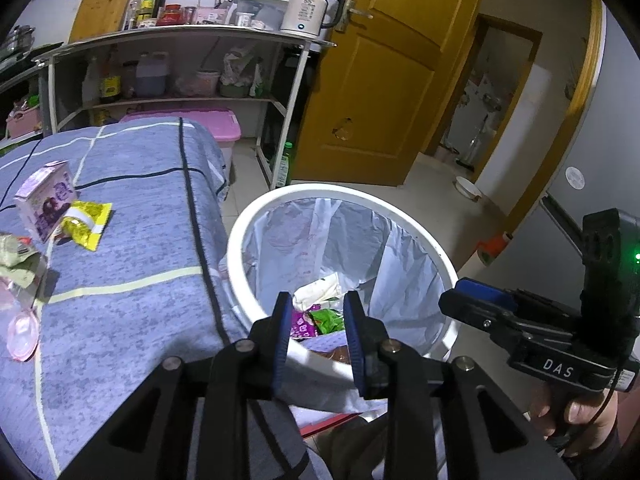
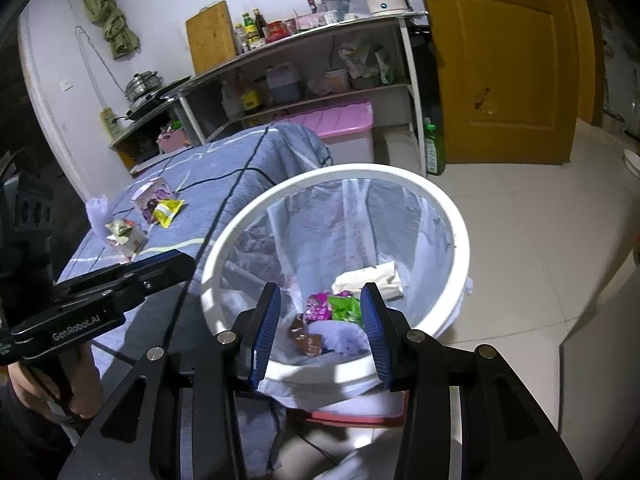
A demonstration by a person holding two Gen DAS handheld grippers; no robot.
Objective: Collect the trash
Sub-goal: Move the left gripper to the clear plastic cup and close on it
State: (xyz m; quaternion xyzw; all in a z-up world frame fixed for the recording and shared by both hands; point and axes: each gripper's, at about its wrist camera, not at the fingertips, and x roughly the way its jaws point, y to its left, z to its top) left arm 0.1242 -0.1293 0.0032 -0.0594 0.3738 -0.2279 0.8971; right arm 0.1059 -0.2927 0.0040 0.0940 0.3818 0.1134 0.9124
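A white trash bin (image 1: 256,216) with a clear liner stands beside the bed; it also shows in the right wrist view (image 2: 460,232). Inside lie several wrappers: purple (image 2: 318,307), green (image 2: 346,308), brown (image 2: 306,340) and white paper (image 2: 372,278). My left gripper (image 1: 318,308) is open and empty over the bin's near rim. My right gripper (image 2: 320,300) is open and empty above the bin. On the blue bedspread (image 1: 132,240) lie a purple carton (image 1: 46,200), a yellow wrapper (image 1: 88,220), a green-white wrapper (image 1: 16,260) and a pink lid (image 1: 24,334).
A metal shelf (image 1: 180,36) with bottles and a kettle (image 1: 308,8) stands behind the bed. A pink storage box (image 1: 216,120) sits under it. A yellow door (image 1: 384,72) is at the right. A green bottle (image 2: 434,148) stands on the tiled floor.
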